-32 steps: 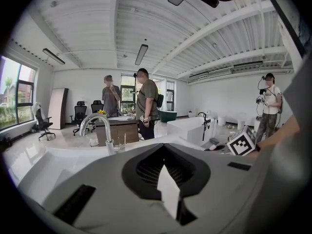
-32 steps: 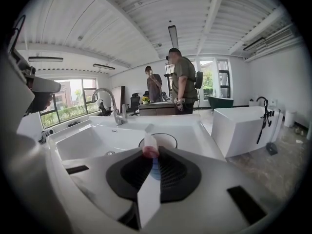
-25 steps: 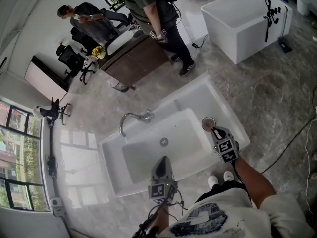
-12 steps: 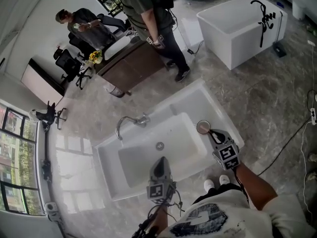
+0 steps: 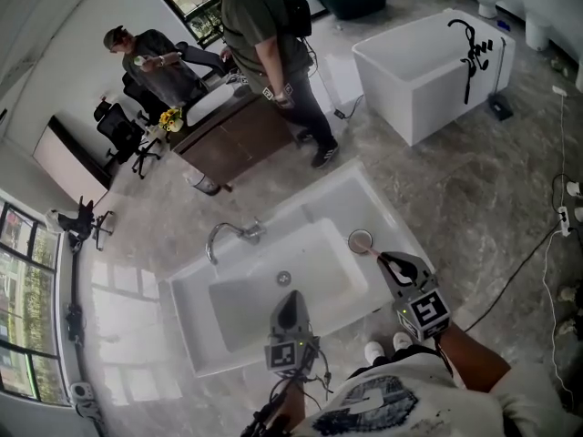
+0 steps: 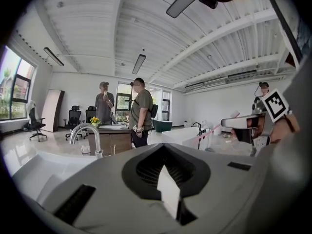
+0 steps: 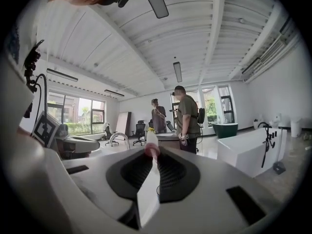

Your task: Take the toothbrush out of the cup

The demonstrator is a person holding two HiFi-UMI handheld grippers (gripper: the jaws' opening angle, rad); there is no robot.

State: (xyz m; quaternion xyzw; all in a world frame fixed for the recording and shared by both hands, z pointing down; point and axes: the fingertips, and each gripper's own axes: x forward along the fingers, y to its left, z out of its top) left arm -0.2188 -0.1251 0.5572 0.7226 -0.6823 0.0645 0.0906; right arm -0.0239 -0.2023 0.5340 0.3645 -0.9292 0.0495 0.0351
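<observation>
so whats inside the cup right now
Only a brownish interior shows in the cup. The toothbrush is clamped in the right claw, its end by the rim; whether it is fully out cannot be seen.

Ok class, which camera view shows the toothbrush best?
Left gripper view: the pink toothbrush shows side-on, sticking out from the right gripper. The right gripper view shows it end-on between that gripper's closed jaws; the head view shows only a short pink sliver.
</observation>
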